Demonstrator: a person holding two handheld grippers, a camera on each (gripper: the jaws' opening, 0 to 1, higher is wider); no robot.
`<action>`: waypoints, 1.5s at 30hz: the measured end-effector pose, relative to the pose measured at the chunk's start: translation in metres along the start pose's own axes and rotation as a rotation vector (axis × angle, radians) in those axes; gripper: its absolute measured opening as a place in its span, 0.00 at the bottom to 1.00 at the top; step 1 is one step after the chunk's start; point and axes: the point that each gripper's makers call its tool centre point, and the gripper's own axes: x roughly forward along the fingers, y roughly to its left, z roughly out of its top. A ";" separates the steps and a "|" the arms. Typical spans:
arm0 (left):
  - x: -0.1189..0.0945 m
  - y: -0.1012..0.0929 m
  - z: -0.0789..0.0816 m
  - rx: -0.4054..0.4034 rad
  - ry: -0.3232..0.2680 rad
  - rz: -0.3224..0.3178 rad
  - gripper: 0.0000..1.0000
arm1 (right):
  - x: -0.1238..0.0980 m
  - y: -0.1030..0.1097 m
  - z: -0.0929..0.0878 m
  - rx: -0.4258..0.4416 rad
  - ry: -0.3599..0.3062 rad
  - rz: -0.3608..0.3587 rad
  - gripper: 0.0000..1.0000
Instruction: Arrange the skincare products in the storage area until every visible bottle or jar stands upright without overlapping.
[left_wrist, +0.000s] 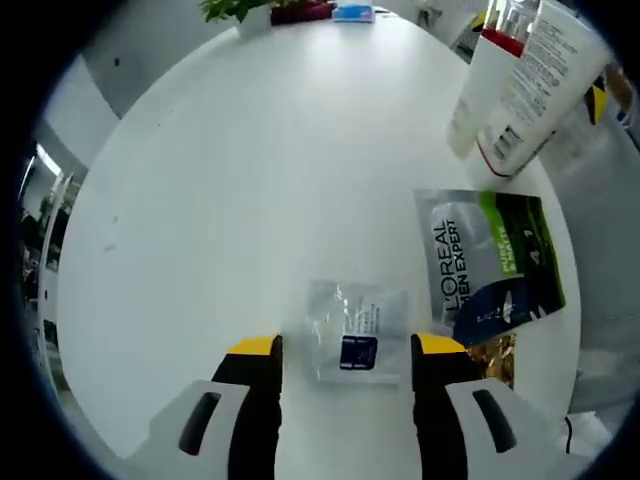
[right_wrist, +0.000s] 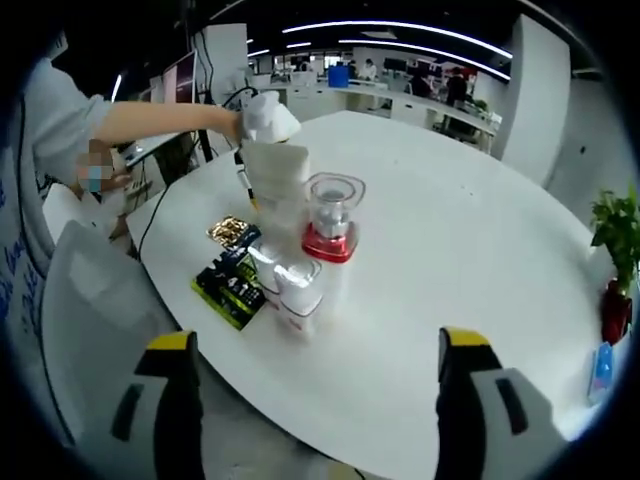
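Left gripper view looks down close over the white table (left_wrist: 220, 170); right gripper view faces it from farther off.

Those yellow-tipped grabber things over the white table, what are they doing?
A person is tidying skincare products on a round white table. The left gripper hangs open around a small clear sachet lying flat beside a grey-and-green L'Oreal packet. The right gripper waits open, facing upright white tubes and a red-capped bottle.

White table (left_wrist: 250, 150), green-and-blue sachet (left_wrist: 490, 260), red-capped bottle (right_wrist: 331, 218).
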 end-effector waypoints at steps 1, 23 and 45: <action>0.000 0.000 0.001 0.002 0.000 0.000 0.48 | 0.000 0.000 0.000 0.001 0.000 0.000 1.00; 0.001 0.001 0.000 -0.004 0.001 0.016 0.36 | -0.001 0.002 -0.002 -0.005 0.003 -0.001 1.00; -0.010 -0.010 -0.029 0.002 0.072 0.049 0.36 | -0.003 0.004 0.001 -0.027 -0.003 0.001 1.00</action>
